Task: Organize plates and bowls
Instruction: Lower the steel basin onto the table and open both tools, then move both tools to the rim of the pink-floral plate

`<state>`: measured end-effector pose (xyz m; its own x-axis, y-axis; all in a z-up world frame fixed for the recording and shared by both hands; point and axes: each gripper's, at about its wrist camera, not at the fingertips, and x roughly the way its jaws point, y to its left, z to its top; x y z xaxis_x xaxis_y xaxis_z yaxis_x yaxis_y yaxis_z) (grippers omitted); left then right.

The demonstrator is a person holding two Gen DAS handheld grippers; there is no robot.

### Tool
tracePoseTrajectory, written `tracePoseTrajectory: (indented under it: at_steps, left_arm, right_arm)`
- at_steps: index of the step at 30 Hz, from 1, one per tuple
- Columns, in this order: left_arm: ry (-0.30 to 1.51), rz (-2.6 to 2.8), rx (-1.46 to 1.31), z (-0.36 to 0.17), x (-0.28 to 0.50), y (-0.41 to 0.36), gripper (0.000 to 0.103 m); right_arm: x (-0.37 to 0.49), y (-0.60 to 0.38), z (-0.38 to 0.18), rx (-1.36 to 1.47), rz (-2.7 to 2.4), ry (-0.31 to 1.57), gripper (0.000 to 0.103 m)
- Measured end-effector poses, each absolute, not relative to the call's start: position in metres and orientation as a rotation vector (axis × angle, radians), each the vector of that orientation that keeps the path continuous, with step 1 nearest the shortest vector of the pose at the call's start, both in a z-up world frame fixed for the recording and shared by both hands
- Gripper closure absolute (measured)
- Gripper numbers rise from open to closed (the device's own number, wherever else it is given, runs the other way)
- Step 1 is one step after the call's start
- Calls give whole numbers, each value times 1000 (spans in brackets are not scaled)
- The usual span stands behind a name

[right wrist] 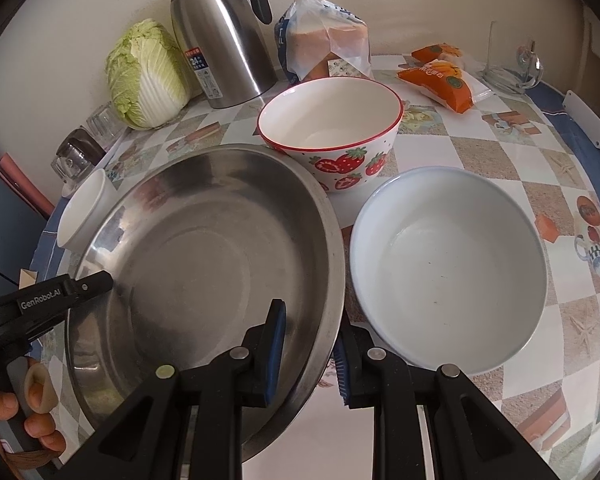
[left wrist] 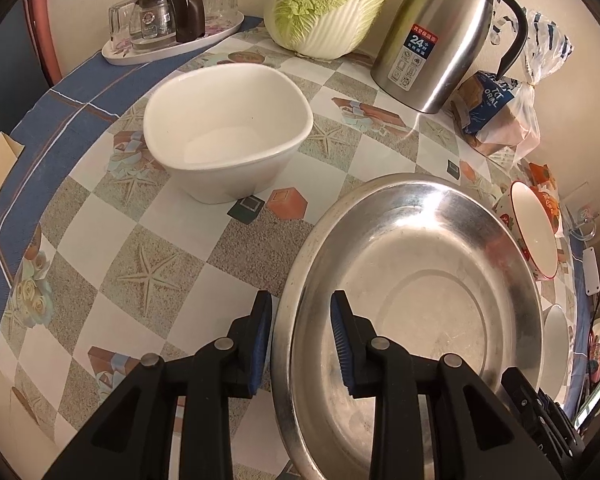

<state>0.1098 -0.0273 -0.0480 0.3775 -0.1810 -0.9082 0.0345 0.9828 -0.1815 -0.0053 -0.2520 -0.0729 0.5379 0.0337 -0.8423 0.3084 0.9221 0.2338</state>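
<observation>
A wide steel basin (left wrist: 420, 280) (right wrist: 204, 260) sits on the patterned table between both grippers. My left gripper (left wrist: 301, 296) straddles its left rim, one pad outside and one inside with a gap, so it is open. My right gripper (right wrist: 310, 320) is shut on the opposite rim, one finger inside and one outside. A white squarish bowl (left wrist: 228, 132) (right wrist: 82, 216) stands beyond the basin's left side. A strawberry-patterned bowl (right wrist: 332, 136) (left wrist: 536, 232) stands behind the basin. A pale blue bowl (right wrist: 448, 268) sits close to its right. All the bowls are empty.
Along the wall stand a napa cabbage (left wrist: 332, 8), a steel thermos jug (left wrist: 440, 40) and a bagged bread loaf (left wrist: 496, 116). A tray (left wrist: 116, 54) with a glass pot and glasses sits at the far left. Orange snack packs (right wrist: 440, 76) lie at the far right.
</observation>
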Motion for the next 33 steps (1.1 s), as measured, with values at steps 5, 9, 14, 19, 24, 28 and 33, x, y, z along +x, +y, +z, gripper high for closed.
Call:
tracePoseTrajectory:
  at_steps: [5, 9, 14, 19, 24, 28, 33]
  left_arm:
    - [1161, -131, -127, -37, 106, -26, 58]
    - [1152, -116, -108, -29, 100, -23, 49]
    - [1159, -113, -83, -24, 96, -22, 46]
    - [1172, -113, -34, -25, 93, -30, 32]
    - [1155, -119, 13, -23, 88, -39, 15]
    - [1142, -110, 45, -24, 86, -43, 14]
    - [1143, -105, 77, -28, 84, -48, 10]
  right_arm:
    - [-7, -248, -63, 337, -181, 992, 71]
    - [-9, -246, -55, 304, -194, 994, 70]
    - [-11, -244, -47, 288, -207, 991, 70]
    - [-15, -244, -34, 264, -228, 960, 70]
    - [-16, -243, -30, 252, -238, 946, 48]
    - [-17, -244, -30, 256, -249, 938, 41]
    - [-16, -246, -33, 273, -248, 945, 24]
